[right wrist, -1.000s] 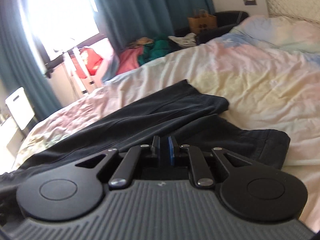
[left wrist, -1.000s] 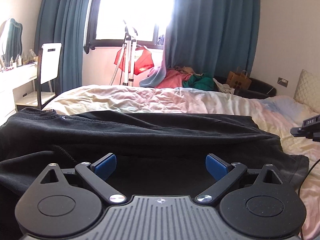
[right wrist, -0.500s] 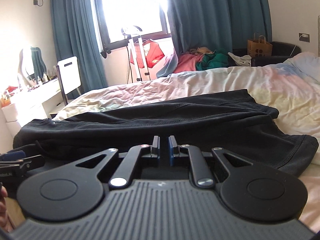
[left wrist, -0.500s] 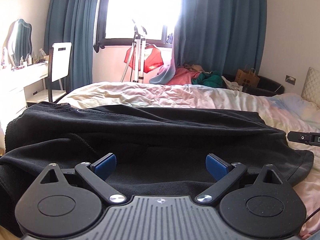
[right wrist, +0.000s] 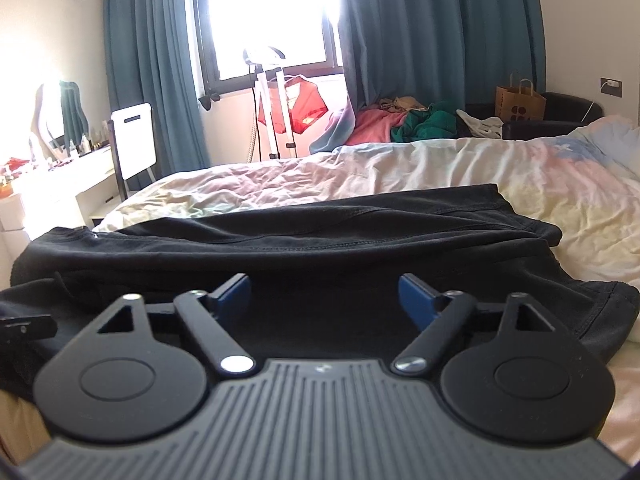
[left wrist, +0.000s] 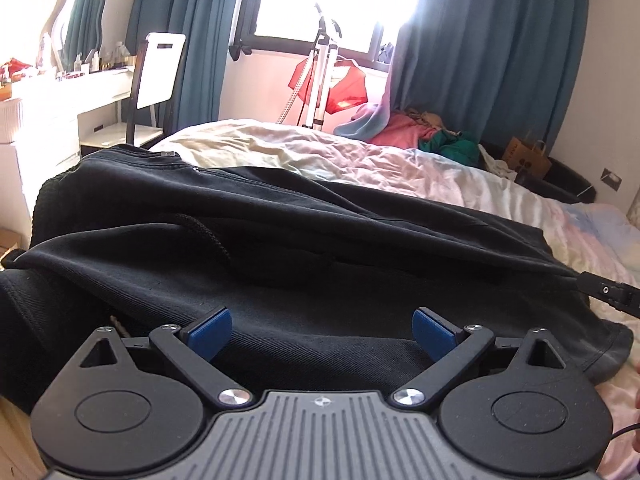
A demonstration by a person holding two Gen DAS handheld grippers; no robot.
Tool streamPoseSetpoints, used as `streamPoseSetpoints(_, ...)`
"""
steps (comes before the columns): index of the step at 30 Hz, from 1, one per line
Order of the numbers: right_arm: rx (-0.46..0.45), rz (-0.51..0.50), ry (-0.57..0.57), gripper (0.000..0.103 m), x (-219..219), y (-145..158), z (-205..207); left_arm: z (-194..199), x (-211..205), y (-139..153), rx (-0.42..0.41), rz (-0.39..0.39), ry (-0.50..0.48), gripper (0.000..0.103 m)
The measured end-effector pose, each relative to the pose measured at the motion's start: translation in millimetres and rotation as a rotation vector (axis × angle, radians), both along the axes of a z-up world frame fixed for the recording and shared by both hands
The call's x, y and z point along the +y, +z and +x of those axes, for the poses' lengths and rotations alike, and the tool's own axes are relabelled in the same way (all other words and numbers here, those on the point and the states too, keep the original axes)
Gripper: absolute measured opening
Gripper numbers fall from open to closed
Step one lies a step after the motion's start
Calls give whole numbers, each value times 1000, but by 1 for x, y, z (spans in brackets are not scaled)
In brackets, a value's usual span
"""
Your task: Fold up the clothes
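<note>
Black trousers lie across the near edge of the bed, waistband to the left, leg hems to the right; they also show in the right wrist view. My left gripper is open and empty, just above the cloth near the waist end. My right gripper is open and empty over the leg end. The tip of the right gripper shows at the left wrist view's right edge. The tip of the left gripper shows at the right wrist view's left edge.
The bed has a pale crumpled quilt. A white desk and chair stand at the left. A pile of clothes, a paper bag and a stand with a red garment are by the window.
My right gripper has opened from shut and swung level over the trousers' leg end. My left gripper stayed open and turned left, showing more of the waistband end.
</note>
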State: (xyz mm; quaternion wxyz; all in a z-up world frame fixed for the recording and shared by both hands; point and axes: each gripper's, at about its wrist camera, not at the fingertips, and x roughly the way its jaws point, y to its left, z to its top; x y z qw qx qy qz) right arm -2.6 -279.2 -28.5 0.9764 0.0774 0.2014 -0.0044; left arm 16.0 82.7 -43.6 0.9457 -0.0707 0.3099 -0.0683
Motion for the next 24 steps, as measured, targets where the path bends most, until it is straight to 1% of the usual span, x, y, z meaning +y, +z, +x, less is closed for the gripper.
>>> streamPoseSetpoints(3,2,8,-6,84,-2,-1,2,-4,29,12,72,-57,37,100)
streamPoseSetpoints(6,24,34,-27,84,-8,-2,3,2,71,15,233,-176,96,100)
streamPoseSetpoints(8,39,52,-41,84,-12,-3,4,4,104,13,347,-293,173,100)
streamPoseSetpoints(10,45,88,-55,84,-18,-4,2,3,137,5,440,-440,278,100)
streamPoseSetpoints(11,43,103,-57,84,-20,-4,1,0,155,0,466,-532,345,100)
streamPoseSetpoints(12,41,119,-60,84,-21,-4,0,-5,171,-6,480,-615,421,100)
streamPoseSetpoints(14,36,132,-55,84,-22,-4,-1,-9,194,-19,502,-716,540,100)
streamPoseSetpoints(15,35,131,-57,84,-22,-4,-2,-10,202,-25,504,-751,578,100)
streamPoseSetpoints(19,36,134,-56,84,-22,-5,-4,-3,223,-46,470,-819,639,100)
streamPoseSetpoints(20,40,137,-58,84,-22,-5,-4,-1,227,-51,462,-833,652,99)
streamPoseSetpoints(22,46,144,-63,84,-24,-6,-4,4,234,-57,433,-855,661,98)
streamPoseSetpoints(24,53,155,-70,84,-26,-8,-4,7,238,-56,382,-861,648,97)
